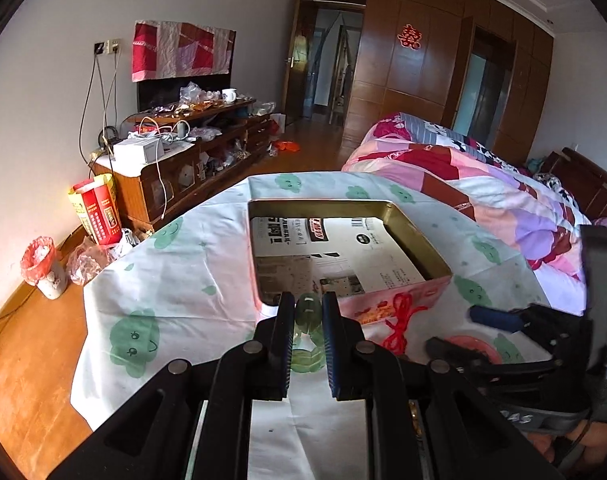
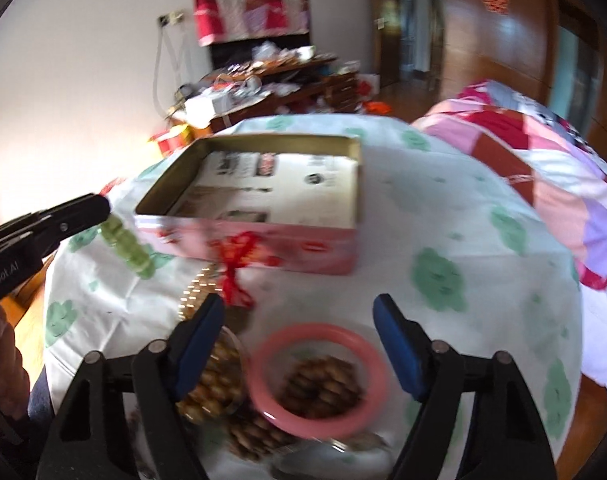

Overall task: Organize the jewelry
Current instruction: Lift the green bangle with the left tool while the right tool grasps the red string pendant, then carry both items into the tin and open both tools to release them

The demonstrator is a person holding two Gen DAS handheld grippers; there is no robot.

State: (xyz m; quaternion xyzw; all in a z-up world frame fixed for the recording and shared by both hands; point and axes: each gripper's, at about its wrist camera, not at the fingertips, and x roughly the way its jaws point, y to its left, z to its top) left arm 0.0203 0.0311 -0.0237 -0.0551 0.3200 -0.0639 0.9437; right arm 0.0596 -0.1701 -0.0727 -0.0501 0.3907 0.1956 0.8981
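The tin box [image 2: 247, 248] looks like metal, its inner walls a dull brassy sheen, with printed paper lining [image 1: 335, 252] its bottom. A matt cloth [image 1: 175, 280] covers the counter. The green bracelet [image 1: 307, 316] looks translucent and glossy; the pink bangle [image 2: 319, 376] smooth plastic. The floor [image 1: 27, 360] is polished wood.

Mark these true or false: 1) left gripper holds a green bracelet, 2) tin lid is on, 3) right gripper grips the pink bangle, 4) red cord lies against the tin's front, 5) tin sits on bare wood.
1. True: the left gripper is shut on the green bracelet.
2. False: the tin is open, with printed card inside.
3. False: the right gripper is open; the pink bangle lies on the table between its fingers.
4. True: the red cord.
5. False: it sits on a white cloth with green prints.
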